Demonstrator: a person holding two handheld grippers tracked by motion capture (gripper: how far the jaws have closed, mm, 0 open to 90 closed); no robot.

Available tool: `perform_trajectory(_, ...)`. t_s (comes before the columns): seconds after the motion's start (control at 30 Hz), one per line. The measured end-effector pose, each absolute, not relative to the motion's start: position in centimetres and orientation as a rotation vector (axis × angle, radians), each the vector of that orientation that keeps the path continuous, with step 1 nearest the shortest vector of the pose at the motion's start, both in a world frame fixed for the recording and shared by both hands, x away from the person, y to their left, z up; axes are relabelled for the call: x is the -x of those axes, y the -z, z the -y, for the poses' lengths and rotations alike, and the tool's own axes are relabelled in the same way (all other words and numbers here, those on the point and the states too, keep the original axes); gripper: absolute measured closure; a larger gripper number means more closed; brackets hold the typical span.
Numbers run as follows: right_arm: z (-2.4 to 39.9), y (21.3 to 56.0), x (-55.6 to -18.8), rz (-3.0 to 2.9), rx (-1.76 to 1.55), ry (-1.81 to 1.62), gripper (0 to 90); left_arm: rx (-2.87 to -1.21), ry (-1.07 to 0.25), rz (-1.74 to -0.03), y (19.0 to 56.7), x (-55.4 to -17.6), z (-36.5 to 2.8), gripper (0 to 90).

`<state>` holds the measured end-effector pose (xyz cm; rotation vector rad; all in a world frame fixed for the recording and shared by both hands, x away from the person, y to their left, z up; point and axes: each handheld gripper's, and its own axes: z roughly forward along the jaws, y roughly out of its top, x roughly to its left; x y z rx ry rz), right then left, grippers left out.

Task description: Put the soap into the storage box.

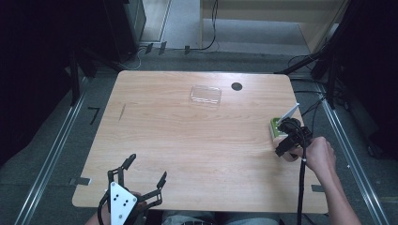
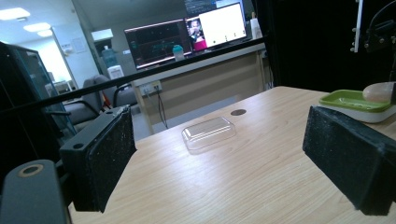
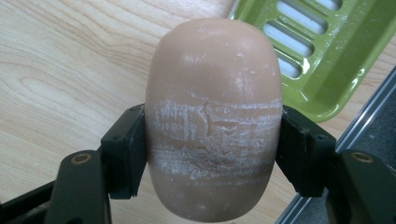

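Observation:
A tan oval bar of soap is clamped between the two black jaws of my right gripper, which is shut on it above the wood. Just beyond it lies a green slotted soap dish, at the table's right edge in the high view, where my right gripper hangs beside it. In the left gripper view the soap shows above the dish. My left gripper is open near the front left of the table, its pads wide apart with nothing between them.
A clear plastic lid lies at the back middle of the wooden table, also seen from the left gripper. A dark round hole sits to its right. Metal rails run along both table sides.

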<state>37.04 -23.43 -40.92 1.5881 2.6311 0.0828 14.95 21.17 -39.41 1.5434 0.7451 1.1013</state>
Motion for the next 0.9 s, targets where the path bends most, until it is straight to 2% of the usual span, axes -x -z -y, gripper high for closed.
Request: perform_trajectory(0.9,25.2,40.7,-39.0,-2.541,-1.714,-0.113,33.7,-1.553,-1.102,-0.740,39.4,-15.0,-21.0,9.9)
